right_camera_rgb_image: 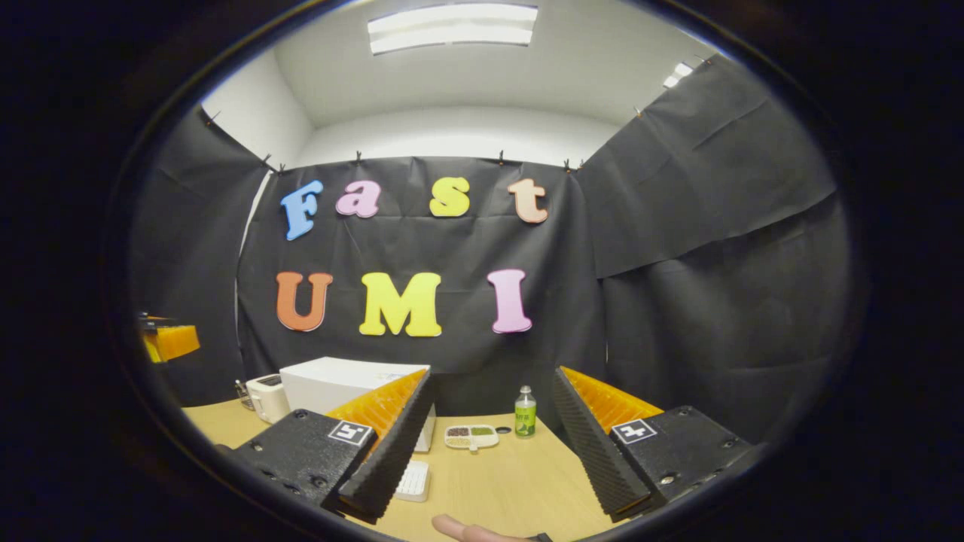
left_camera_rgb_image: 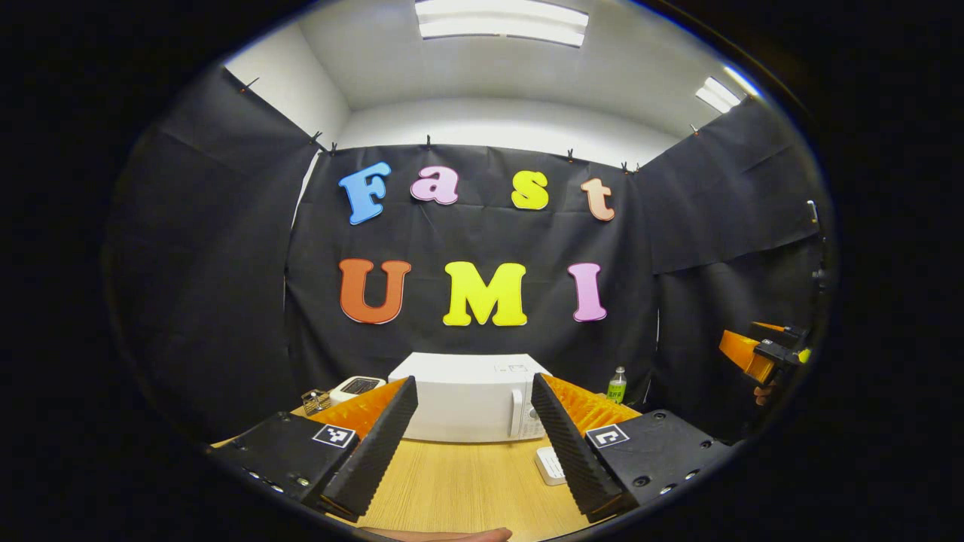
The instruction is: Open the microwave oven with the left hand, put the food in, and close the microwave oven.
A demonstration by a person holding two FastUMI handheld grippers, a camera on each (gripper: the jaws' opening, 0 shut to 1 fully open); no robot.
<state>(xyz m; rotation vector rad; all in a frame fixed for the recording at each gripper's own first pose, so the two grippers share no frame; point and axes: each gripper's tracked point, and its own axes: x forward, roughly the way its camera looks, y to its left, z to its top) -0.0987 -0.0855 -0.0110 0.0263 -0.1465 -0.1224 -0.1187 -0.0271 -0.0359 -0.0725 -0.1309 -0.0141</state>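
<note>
In the left gripper view, the left gripper [left_camera_rgb_image: 474, 440] is held above a pale wooden table [left_camera_rgb_image: 467, 489], its two black ribbed jaws spread wide apart with nothing between them. Straight ahead, framed between the jaws, a boxy white microwave oven [left_camera_rgb_image: 467, 395] stands toward the back of the table, its door shut. Nothing of the task looks started: the door is yet to be opened, the food put in, and the door closed again. A small white toaster-like appliance [left_camera_rgb_image: 358, 387] sits just left of the oven, and a small clear bottle with a green label [left_camera_rgb_image: 617, 385] stands to its right. A flat white keypad-like object [left_camera_rgb_image: 550, 464] lies on the table in front of the oven, partly hidden by the right-hand jaw. The other orange and black gripper [left_camera_rgb_image: 761, 350] hangs at the far right, well apart from the oven.

In the right gripper view, the right gripper [right_camera_rgb_image: 486, 452] also has its jaws wide apart and empty. The oven is at left, partly behind one jaw. A shallow white divided tray holding dark and green food [right_camera_rgb_image: 471, 435] rests on the table beside the bottle, well apart from the jaws. The way to the oven door looks free, though the flat white object lies near the approach.
</note>
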